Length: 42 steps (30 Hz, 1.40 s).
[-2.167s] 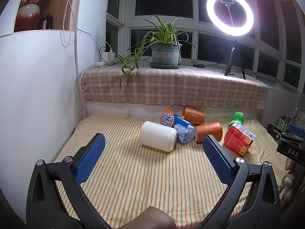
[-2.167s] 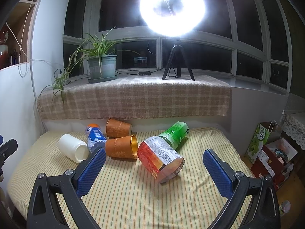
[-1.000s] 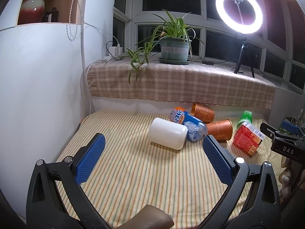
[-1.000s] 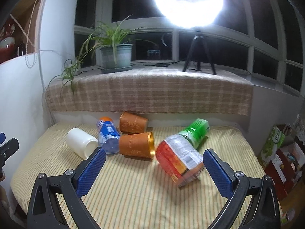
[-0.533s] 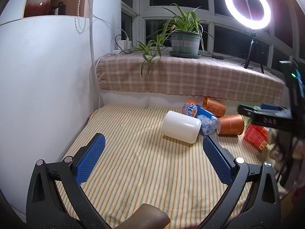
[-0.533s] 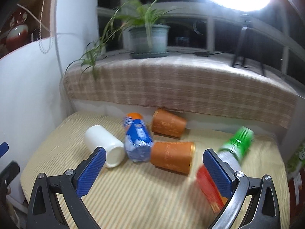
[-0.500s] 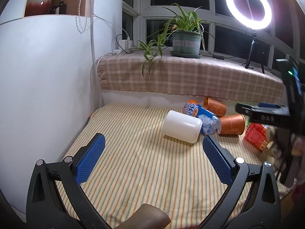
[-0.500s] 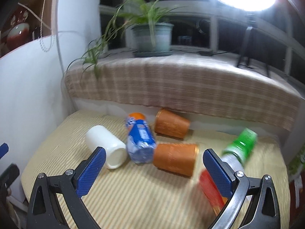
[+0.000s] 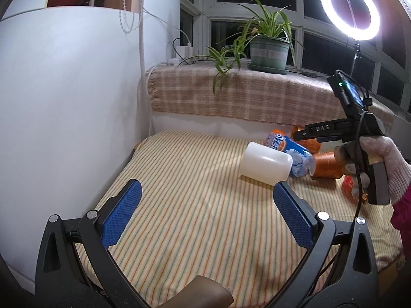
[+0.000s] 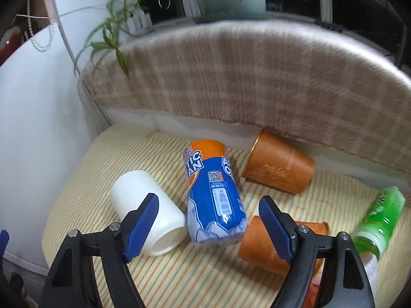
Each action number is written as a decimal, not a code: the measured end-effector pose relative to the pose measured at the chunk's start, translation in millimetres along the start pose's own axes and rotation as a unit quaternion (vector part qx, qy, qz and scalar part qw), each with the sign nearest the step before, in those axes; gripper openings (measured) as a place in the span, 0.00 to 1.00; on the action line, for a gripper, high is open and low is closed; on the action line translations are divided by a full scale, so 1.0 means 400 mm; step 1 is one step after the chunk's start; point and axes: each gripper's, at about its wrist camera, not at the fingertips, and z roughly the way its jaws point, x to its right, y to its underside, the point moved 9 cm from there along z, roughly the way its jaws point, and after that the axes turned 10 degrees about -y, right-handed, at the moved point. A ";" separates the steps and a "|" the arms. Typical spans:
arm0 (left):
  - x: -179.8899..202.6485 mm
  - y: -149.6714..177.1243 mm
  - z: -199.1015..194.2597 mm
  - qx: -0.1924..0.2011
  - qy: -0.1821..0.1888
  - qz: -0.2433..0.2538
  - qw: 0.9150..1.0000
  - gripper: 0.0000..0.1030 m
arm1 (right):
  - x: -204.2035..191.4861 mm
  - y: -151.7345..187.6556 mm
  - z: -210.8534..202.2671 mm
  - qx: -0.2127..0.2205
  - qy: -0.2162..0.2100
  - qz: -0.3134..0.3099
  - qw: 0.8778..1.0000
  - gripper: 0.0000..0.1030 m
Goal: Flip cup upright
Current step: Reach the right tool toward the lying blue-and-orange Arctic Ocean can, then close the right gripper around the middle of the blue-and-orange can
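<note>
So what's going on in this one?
A person holds a gripper in each hand over a striped mat where cups and bottles lie tipped over. The right gripper, open, is close above the blue bottle, between the white cup and an orange cup. The left gripper is open, farther back. Nothing is gripped.

"DAS" on right claw; "ARCTIC OCEAN" on blue can.
</note>
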 end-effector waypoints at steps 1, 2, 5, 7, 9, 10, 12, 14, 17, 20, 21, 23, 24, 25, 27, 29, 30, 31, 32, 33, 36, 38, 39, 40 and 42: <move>-0.004 0.000 0.001 -0.001 -0.001 -0.001 1.000 1.00 | 0.001 -0.003 0.013 -0.006 0.000 0.001 1.000 0.80; -0.008 0.000 0.003 -0.001 -0.002 -0.002 1.000 1.00 | 0.003 -0.008 0.030 -0.015 0.001 0.002 1.000 0.79; -0.017 0.001 0.007 -0.002 -0.004 -0.004 1.000 1.00 | 0.009 -0.020 0.068 -0.037 0.004 0.008 0.999 0.78; -0.022 0.003 0.009 -0.004 -0.006 -0.005 1.000 1.00 | 0.009 -0.025 0.086 -0.049 0.003 0.012 0.999 0.77; -0.028 0.006 0.014 -0.006 -0.007 -0.007 1.000 1.00 | 0.012 -0.031 0.107 -0.061 0.005 0.013 0.998 0.76; -0.030 0.008 0.016 -0.008 -0.008 -0.008 1.000 1.00 | 0.012 -0.034 0.117 -0.066 0.006 0.013 0.998 0.76; -0.034 0.011 0.019 -0.010 -0.009 -0.010 1.000 1.00 | 0.017 -0.037 0.132 -0.075 0.012 0.014 0.997 0.76; -0.038 0.014 0.020 -0.012 -0.009 -0.011 1.000 1.00 | 0.021 -0.041 0.146 -0.082 0.014 0.018 0.996 0.76; -0.042 0.017 0.020 -0.013 -0.010 -0.012 1.000 1.00 | 0.025 -0.045 0.168 -0.095 0.013 0.024 0.995 0.75; -0.047 0.019 0.022 -0.015 -0.011 -0.014 1.000 1.00 | 0.022 -0.043 0.195 -0.105 0.013 0.027 0.994 0.74; -0.048 0.019 0.023 -0.015 -0.011 -0.015 1.000 1.00 | 0.023 -0.043 0.202 -0.108 0.015 0.026 0.994 0.74; -0.051 0.019 0.026 -0.016 -0.012 -0.016 1.000 1.00 | 0.023 -0.044 0.220 -0.112 0.019 0.026 0.993 0.73; -0.053 0.019 0.026 -0.017 -0.012 -0.017 1.000 1.00 | 0.023 -0.045 0.232 -0.115 0.019 0.027 0.993 0.73; -0.055 0.019 0.026 -0.017 -0.013 -0.017 1.000 1.00 | 0.022 -0.041 0.238 -0.117 0.020 0.027 0.993 0.72; -0.059 0.019 0.025 -0.017 -0.013 -0.018 1.000 1.00 | 0.020 -0.036 0.268 -0.123 0.022 0.028 0.992 0.69; -0.064 0.019 0.026 -0.017 -0.014 -0.019 1.000 1.00 | 0.019 -0.029 0.285 -0.127 0.025 0.030 0.991 0.66; -0.066 0.020 0.026 -0.017 -0.014 -0.020 1.000 1.00 | 0.018 -0.026 0.295 -0.127 0.024 0.031 0.991 0.66; -0.067 0.020 0.026 -0.018 -0.014 -0.021 1.000 1.00 | 0.019 -0.025 0.301 -0.126 0.024 0.031 0.991 0.65; -0.067 0.021 0.027 -0.019 -0.015 -0.022 0.999 1.00 | 0.023 -0.025 0.303 -0.126 0.023 0.032 0.991 0.64; -0.067 0.021 0.027 -0.020 -0.014 -0.022 0.999 1.00 | 0.024 -0.026 0.301 -0.126 0.022 0.032 0.991 0.64; -0.067 0.021 0.028 -0.022 -0.013 -0.023 0.999 1.00 | 0.027 -0.026 0.295 -0.126 0.021 0.029 0.991 0.63; -0.066 0.022 0.030 -0.023 -0.011 -0.022 0.999 1.00 | 0.034 -0.025 0.264 -0.122 0.019 0.029 0.992 0.62; -0.066 0.022 0.030 -0.023 -0.011 -0.022 0.999 1.00 | 0.034 -0.026 0.258 -0.120 0.017 0.028 0.992 0.62; -0.065 0.022 0.030 -0.022 -0.011 -0.021 0.999 1.00 | 0.036 -0.025 0.233 -0.118 0.015 0.027 0.993 0.61; -0.064 0.022 0.028 -0.022 -0.011 -0.021 0.999 1.00 | 0.032 -0.030 0.215 -0.111 0.013 0.024 0.993 0.60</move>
